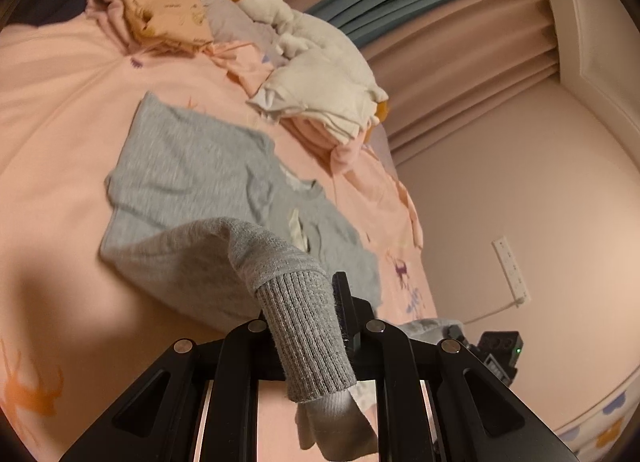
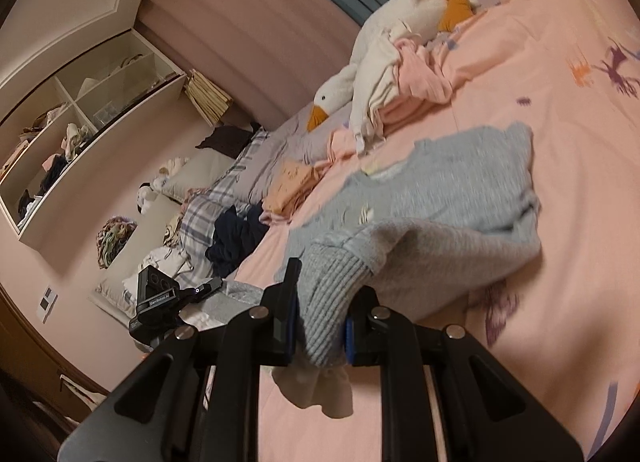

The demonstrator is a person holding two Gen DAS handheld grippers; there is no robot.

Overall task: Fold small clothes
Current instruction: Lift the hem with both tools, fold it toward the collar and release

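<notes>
Left wrist view showed the left gripper (image 1: 320, 326) clamped on one ribbed hem corner of a grey top (image 1: 192, 166). Right wrist view showed the right gripper (image 2: 320, 322) clamped likewise on the other ribbed corner. The top lay face up on a pink bedsheet (image 1: 60, 102), neck end near a stuffed goose (image 1: 304, 38), with its hem raised off the bed. Holding both corners kept the edge taut, presumably for folding it toward the neck.
</notes>
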